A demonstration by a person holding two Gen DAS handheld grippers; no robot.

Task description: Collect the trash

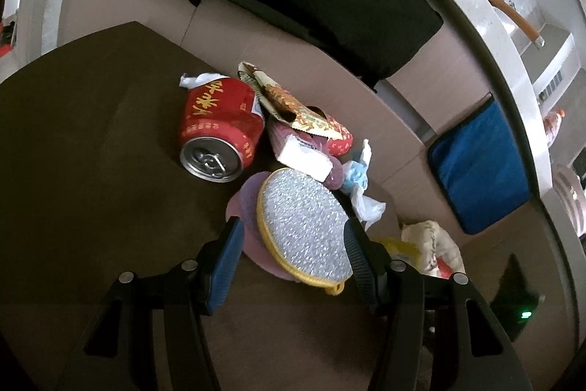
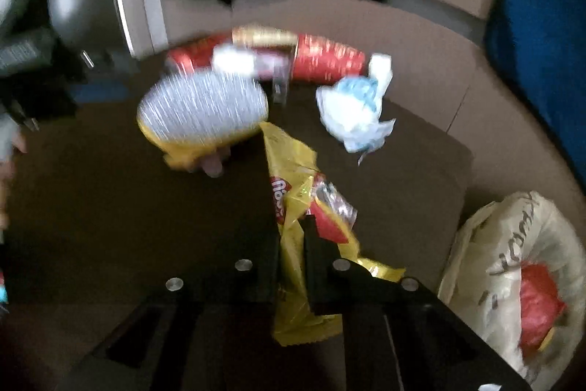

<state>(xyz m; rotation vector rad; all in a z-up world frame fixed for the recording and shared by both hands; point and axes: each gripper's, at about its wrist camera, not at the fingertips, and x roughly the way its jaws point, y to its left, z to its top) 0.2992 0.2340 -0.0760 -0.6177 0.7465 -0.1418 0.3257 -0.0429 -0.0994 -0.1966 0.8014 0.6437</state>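
a: the right gripper is pinched narrow on the yellow snack wrapper, with the film running between its fingers and a tail hanging below. the bag for the trash, the pale plastic bag, sits just off the corner of the dark table.

b: what worries you?

a: the wrapper is slick and thin. if the grip sits on a fold, i'd judge it could slide out on the way to the bag, and the bag's mouth looks slumped, so a drop could land on the floor.

b: and the other hand?

a: the left gripper stands wide, its fingers either side of the silver scrub pad with the yellow rim. i can't tell whether the pads touch it. it looks tilted, so closing might flip it or nudge the red can lying on its side, which could roll.

b: anything else left?

a: the crumpled tissue near the table edge; the right view is blurred, so that's roughly placed.
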